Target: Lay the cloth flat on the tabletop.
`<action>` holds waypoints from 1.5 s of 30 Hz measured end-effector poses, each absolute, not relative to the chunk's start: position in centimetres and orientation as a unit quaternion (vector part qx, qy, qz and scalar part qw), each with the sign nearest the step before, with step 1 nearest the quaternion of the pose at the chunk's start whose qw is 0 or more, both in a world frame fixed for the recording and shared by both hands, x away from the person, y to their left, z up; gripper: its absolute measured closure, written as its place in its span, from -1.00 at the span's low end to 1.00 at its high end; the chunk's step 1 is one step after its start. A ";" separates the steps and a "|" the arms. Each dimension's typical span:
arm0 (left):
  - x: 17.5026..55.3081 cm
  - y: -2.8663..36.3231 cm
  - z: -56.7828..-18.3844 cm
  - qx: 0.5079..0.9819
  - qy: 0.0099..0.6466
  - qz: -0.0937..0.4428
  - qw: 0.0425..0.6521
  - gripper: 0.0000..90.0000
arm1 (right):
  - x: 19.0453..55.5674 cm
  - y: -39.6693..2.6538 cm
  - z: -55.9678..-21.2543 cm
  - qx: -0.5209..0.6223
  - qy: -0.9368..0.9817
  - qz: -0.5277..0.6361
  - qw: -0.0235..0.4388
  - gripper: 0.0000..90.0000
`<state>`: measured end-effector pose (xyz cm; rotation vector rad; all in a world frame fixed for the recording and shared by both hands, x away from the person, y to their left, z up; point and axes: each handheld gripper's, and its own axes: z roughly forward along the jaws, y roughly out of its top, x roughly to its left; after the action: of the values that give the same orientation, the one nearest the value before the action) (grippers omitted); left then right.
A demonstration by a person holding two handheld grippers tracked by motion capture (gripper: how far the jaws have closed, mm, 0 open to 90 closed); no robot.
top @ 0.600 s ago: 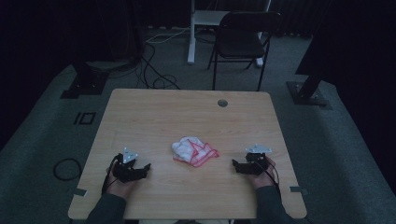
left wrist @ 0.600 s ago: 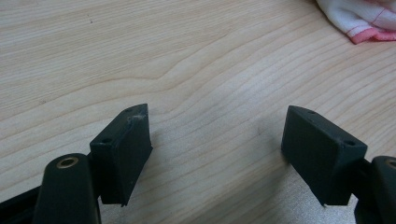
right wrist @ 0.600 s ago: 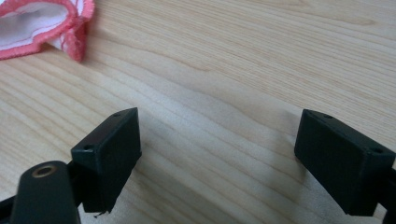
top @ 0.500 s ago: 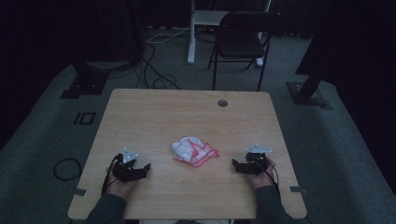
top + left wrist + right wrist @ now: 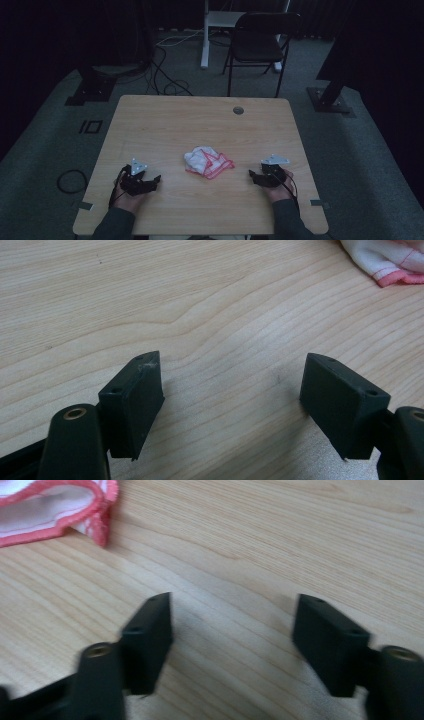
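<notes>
A crumpled white cloth with a red border (image 5: 207, 161) lies in the middle of the wooden table (image 5: 200, 125). My left gripper (image 5: 151, 182) rests near the front left of the table, pointing right toward the cloth, jaws apart with bare wood between them (image 5: 232, 385). The cloth (image 5: 387, 262) peeks in at the top right of the left gripper view. My right gripper (image 5: 253, 177) sits at the front right, pointing left at the cloth, also open over bare wood (image 5: 232, 630). The cloth's red hem (image 5: 55, 510) shows at the top left of the right gripper view.
A round cable hole (image 5: 238, 110) sits near the table's far edge. Beyond the table stand a dark folding chair (image 5: 260, 45) and a white desk leg (image 5: 205, 35). Cables (image 5: 165, 75) trail on the grey floor, with stand bases at left (image 5: 92, 90) and right (image 5: 330, 100).
The right gripper has crept slightly left toward the cloth. The left gripper and the cloth stay where they were.
</notes>
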<state>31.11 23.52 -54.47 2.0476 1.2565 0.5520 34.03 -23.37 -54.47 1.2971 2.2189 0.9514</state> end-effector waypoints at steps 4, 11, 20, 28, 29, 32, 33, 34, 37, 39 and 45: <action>31.1 23.5 -54.5 0.784 0.481 0.211 0.332 -0.43 | 33.8 -23.1 -54.3 0.455 0.798 0.341 0.201 0.04; 31.1 23.6 -54.5 0.783 0.481 0.212 0.332 -0.42 | 33.3 -22.3 -53.8 0.439 0.802 0.351 0.202 0.18; 31.0 23.7 -54.5 0.782 0.482 0.214 0.333 -0.37 | 32.8 -21.6 -52.9 0.424 0.800 0.371 0.206 0.31; 31.0 23.7 -54.5 0.782 0.482 0.214 0.333 -0.36 | 32.5 -20.6 -52.2 0.409 0.803 0.380 0.212 0.39; 31.0 23.7 -54.5 0.782 0.482 0.214 0.333 -0.36 | 32.5 -20.6 -52.2 0.409 0.803 0.380 0.212 0.39; 31.0 23.8 -54.5 0.779 0.485 0.215 0.334 -0.32 | 32.4 -20.2 -51.9 0.400 0.805 0.385 0.210 0.45; 31.0 23.8 -54.4 0.779 0.485 0.216 0.334 -0.30 | 32.3 -20.0 -51.8 0.397 0.805 0.387 0.209 0.46; 31.0 23.8 -54.4 0.779 0.486 0.216 0.334 -0.28 | 32.2 -19.7 -51.6 0.391 0.807 0.389 0.211 0.49; 31.0 23.9 -54.4 0.778 0.486 0.217 0.335 -0.26 | 32.1 -19.3 -51.5 0.383 0.810 0.390 0.211 0.52; 30.9 23.9 -54.4 0.778 0.485 0.218 0.336 -0.18 | 32.1 -18.8 -51.4 0.376 0.814 0.390 0.210 0.57; 30.9 24.1 -54.3 0.773 0.491 0.220 0.335 0.03 | 32.2 -17.8 -51.2 0.361 0.820 0.393 0.208 0.64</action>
<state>30.91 24.11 -54.31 2.0170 1.2821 0.5736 32.16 -17.84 -51.23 1.0044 2.2808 1.0940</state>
